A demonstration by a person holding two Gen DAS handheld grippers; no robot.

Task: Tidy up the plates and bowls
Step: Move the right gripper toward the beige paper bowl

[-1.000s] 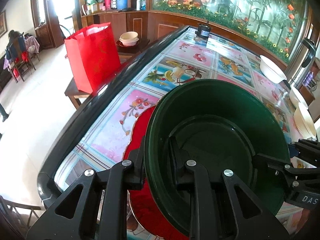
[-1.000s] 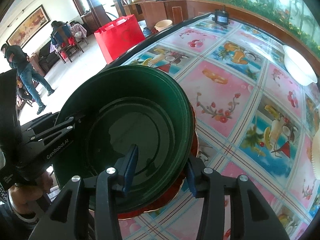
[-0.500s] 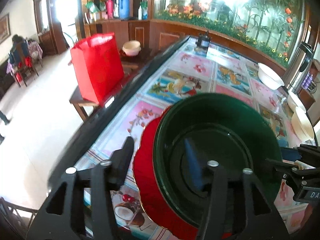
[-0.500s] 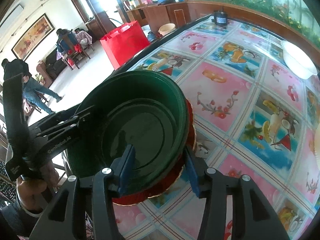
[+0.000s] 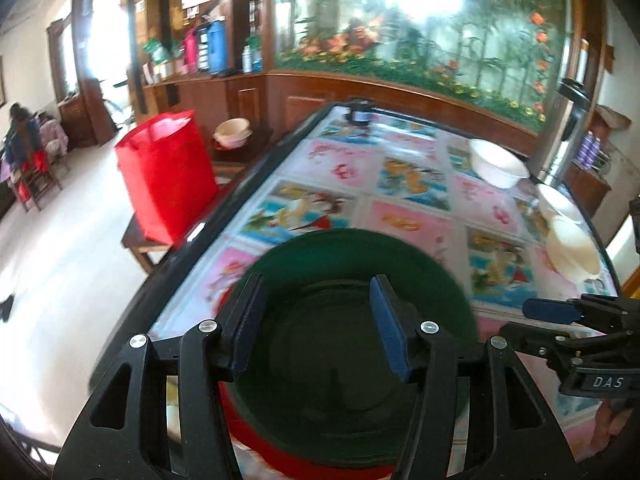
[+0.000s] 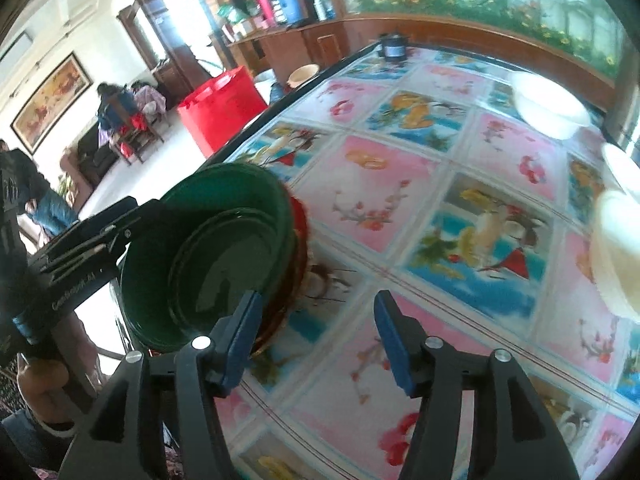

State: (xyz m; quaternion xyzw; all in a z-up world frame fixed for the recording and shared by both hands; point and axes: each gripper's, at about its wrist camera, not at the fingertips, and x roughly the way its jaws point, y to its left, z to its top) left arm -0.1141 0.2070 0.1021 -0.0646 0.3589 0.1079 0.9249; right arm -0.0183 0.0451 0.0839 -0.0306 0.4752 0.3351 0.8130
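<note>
A dark green bowl sits nested on a red plate near the left edge of the flowered table. My left gripper hovers open just above the bowl's near side, its pads clear of the rim. It also shows in the right wrist view as the left gripper beside the bowl. My right gripper stands to the right of the bowl, jaws opening, only tablecloth between them. Its left fingertip is close to the plate's edge.
Three white bowls stand along the table's right side. A small black device sits at the far end. A red bag and a cream bowl rest on low furniture left of the table. People are far off.
The left gripper let go of the green bowl's rim, opened and rose back. The right gripper widened off the rim and slid right. The bowl stays on the red plate.
</note>
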